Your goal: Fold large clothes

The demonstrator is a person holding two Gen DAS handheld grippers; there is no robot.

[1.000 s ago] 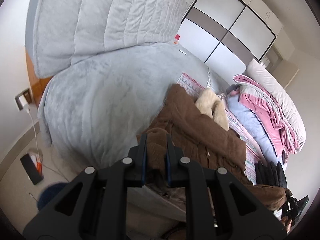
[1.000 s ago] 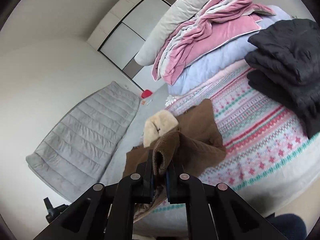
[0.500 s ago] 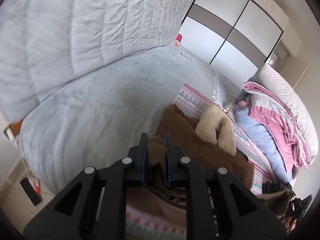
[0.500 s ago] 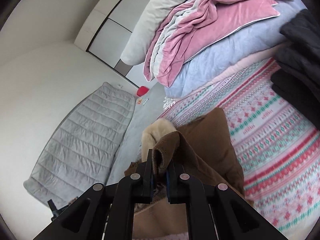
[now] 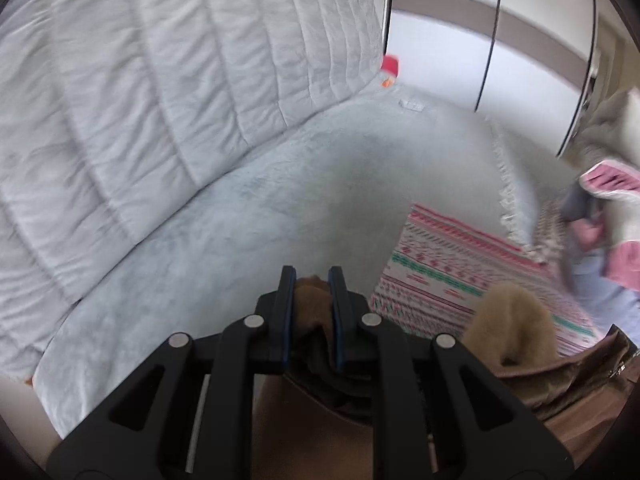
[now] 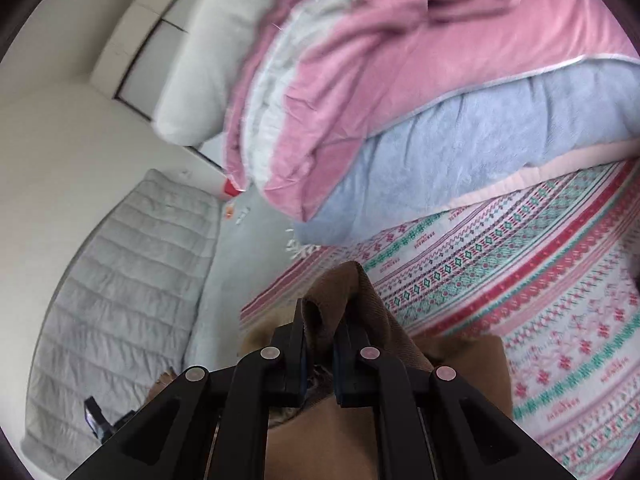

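Observation:
A large brown coat (image 5: 568,392) with a cream fur collar (image 5: 512,320) lies on the bed, bunched under both grippers. My left gripper (image 5: 312,280) is shut on a fold of the brown coat, above the grey bedspread (image 5: 248,216). In the right wrist view my right gripper (image 6: 322,310) is shut on another fold of the brown coat (image 6: 376,312), over the patterned pink and green blanket (image 6: 520,280). Most of the coat is hidden beneath the gripper bodies.
A quilted grey headboard cushion (image 5: 152,92) rises at the left. A pile of pink, white and lilac bedding (image 6: 400,92) lies ahead of the right gripper. White wardrobe doors (image 5: 480,48) stand beyond the bed. A small red object (image 5: 389,66) sits by the headboard.
Both grippers have swept forward across the bed, carrying the coat's folds toward the headboard and bedding pile. The black clothes seen earlier at the right have left view.

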